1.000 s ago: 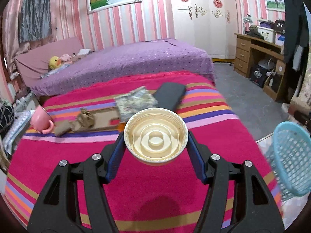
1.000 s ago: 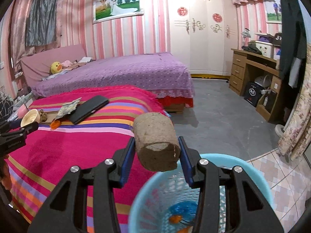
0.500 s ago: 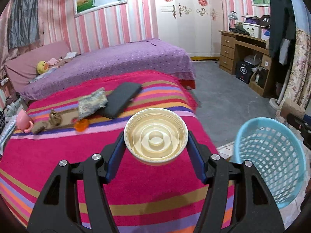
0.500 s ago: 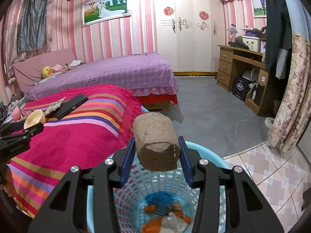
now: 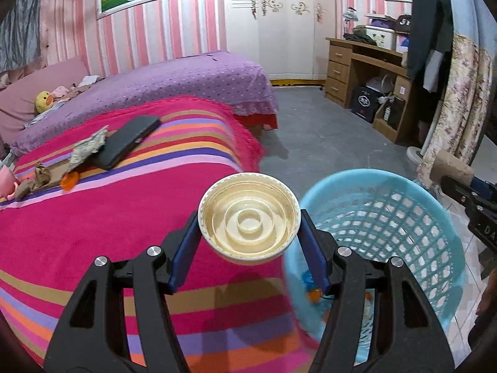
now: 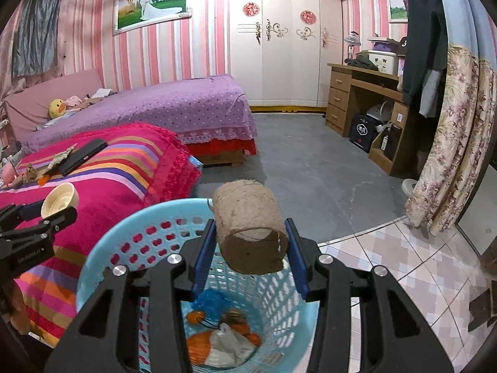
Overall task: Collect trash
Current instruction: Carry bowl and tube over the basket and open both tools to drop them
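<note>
Because the cardboard roll (image 6: 250,228) hangs over the mouth of the blue basket (image 6: 130,220), clamped sideways between the pads of the right gripper (image 6: 250,258), letting go should drop it onto the scraps (image 6: 222,338) at the bottom. Clamped by its rim in the left gripper (image 5: 248,248), the cream lid (image 5: 248,217) sits over the striped blanket (image 5: 93,223) just beside the basket (image 5: 388,186), seemingly next in line. Farther back on the blanket lie a crumpled wrapper (image 5: 88,147), an orange bit (image 5: 69,181) and a black case (image 5: 129,141).

Light-blue basket (image 6: 124,233); cream lid (image 5: 248,217); brown roll (image 6: 248,227)
</note>
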The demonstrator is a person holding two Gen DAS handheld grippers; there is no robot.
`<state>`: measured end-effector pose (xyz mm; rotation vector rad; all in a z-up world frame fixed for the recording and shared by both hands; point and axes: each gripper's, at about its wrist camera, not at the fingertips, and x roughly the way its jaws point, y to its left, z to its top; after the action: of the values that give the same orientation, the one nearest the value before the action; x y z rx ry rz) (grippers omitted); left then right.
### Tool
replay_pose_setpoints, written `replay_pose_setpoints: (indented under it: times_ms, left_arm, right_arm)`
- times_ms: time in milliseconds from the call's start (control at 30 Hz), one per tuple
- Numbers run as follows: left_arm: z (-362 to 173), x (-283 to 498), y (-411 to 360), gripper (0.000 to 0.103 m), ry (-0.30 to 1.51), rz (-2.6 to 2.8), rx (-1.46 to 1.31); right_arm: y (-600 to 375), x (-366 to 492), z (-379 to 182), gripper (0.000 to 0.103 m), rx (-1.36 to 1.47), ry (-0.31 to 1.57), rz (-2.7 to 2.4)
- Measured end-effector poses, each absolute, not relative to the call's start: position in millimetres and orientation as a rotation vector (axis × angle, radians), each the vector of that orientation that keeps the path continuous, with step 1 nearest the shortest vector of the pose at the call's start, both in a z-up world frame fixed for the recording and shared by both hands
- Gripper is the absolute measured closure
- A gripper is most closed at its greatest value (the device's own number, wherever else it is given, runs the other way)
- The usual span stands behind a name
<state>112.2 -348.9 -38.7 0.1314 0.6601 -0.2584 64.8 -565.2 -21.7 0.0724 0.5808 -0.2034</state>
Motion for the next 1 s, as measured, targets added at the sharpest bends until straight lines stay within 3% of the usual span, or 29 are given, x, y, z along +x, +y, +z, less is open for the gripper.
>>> replay_pose_setpoints:
  times_ms: [400,433,500,667,1000]
  left_arm:
    - [-43,91,-399,0.042,0.673,-0.366,0.163]
    - [-42,92,-401,0.041,0.670,-0.372,0.168]
    - [-40,90,-403,0.026,0.664,-0.379,0.175]
    - [-32,90,-396,0.016,0.633,-0.367,0.176]
    - [-25,104,-360,0.009,0.617,-0.294,0.176]
  right_arm:
    - [-581,54,-23,0.059,0.102,0.575,-0.229]
    - [-580,54,-23,0.059,0.103,0.575,-0.227]
    - [-581,54,-23,0.059,0.103,0.574,-0.228]
    - [-581,55,-23,0.059,0.109,0.575,-0.227]
    - [-574,56,-22,0.058,0.101,0.560,-0.228]
